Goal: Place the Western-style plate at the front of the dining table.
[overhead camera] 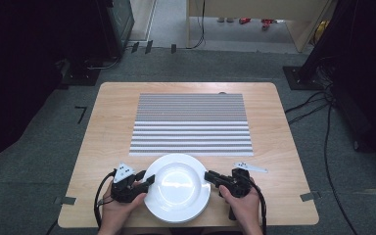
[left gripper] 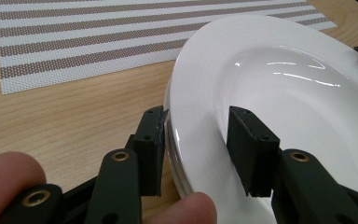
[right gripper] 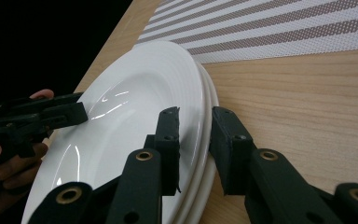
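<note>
A short stack of white plates (overhead camera: 177, 193) lies near the table's front edge, just below a striped placemat (overhead camera: 191, 122). My left gripper (overhead camera: 146, 180) is at the stack's left rim. In the left gripper view it (left gripper: 196, 149) is open: one jaw is outside the rim, the other over the top plate (left gripper: 279, 93). My right gripper (overhead camera: 208, 176) is at the right rim. In the right gripper view it (right gripper: 196, 149) has closed narrowly on the edge of the plates (right gripper: 135, 102), one jaw on top and one outside. The left gripper (right gripper: 70, 114) shows across the plate.
The wooden table (overhead camera: 112, 127) stands on grey carpet, with dark stands and cables (overhead camera: 323, 142) to its right. The placemat covers the table's middle and far part. Bare wood lies on both sides of the plates.
</note>
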Tool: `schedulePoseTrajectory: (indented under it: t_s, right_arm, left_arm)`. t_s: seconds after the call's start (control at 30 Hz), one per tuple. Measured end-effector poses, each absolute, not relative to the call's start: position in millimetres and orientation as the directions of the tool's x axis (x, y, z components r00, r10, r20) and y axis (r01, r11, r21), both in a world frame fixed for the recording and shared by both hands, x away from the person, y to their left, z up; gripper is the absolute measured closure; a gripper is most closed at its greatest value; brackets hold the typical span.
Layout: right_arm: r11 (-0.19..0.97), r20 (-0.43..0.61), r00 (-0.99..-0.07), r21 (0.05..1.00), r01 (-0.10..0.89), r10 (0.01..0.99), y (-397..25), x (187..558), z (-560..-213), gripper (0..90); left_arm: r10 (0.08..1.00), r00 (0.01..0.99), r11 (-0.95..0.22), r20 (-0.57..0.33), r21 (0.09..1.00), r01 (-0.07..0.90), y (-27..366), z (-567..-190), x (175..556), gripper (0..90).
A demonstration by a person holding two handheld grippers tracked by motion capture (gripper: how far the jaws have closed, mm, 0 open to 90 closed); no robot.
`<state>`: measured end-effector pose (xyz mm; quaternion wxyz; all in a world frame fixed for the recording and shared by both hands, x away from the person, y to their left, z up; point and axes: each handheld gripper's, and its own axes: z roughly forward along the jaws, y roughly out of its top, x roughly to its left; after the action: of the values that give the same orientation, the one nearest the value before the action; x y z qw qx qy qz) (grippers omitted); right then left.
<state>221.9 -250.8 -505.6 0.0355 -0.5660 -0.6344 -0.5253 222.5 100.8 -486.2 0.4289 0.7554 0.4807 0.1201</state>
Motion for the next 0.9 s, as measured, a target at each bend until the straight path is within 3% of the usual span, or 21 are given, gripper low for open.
schedulePoseTrajectory:
  t_s: [0.9]
  right_arm:
    - [-0.291,0.747,-0.301,0.547,0.785,0.593,-258.4,223.7,-506.0,74.4]
  left_arm:
    - [0.825,0.510,-0.163,-0.242,0.762,0.626,101.7,-487.0,223.2,58.2]
